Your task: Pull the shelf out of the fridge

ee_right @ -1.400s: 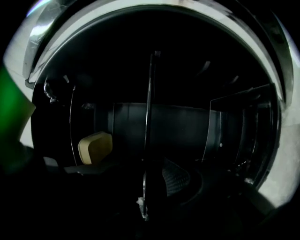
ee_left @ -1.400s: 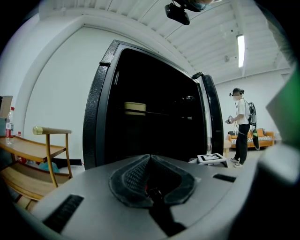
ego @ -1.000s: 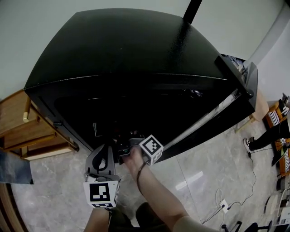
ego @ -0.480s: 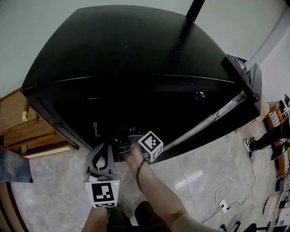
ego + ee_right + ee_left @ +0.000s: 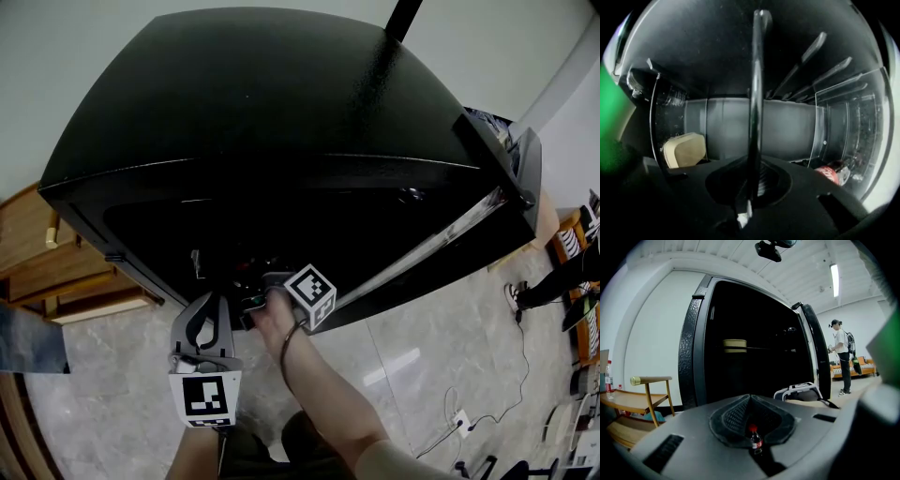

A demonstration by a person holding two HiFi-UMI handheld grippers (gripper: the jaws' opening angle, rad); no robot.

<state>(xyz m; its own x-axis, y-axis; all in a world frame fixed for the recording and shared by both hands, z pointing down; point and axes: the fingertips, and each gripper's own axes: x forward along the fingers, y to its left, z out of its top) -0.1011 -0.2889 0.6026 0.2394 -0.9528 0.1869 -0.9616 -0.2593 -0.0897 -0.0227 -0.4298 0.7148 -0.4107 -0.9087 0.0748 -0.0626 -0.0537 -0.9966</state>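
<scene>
So the big black fridge (image 5: 272, 112) fills most of the head view. Its door (image 5: 511, 173) is swung open on the right, and a wooden chair (image 5: 56, 272) stands just left of it.

The shelf (image 5: 754, 89) sits inside the fridge. From the right gripper view it's edge-on, a thin dark band running from the jaws towards the far wall.

The right gripper (image 5: 251, 302) is reaching into the opening. Its jaws have just been closing and are now pinched on the near edge of the shelf.

The left gripper (image 5: 208, 305) hangs outside, near the front of the fridge, with its pads together and gripping nothing.

Smaller stuff inside: a beige container (image 5: 685, 149) on the left and a cola bottle (image 5: 833, 172) lying on the right.
</scene>
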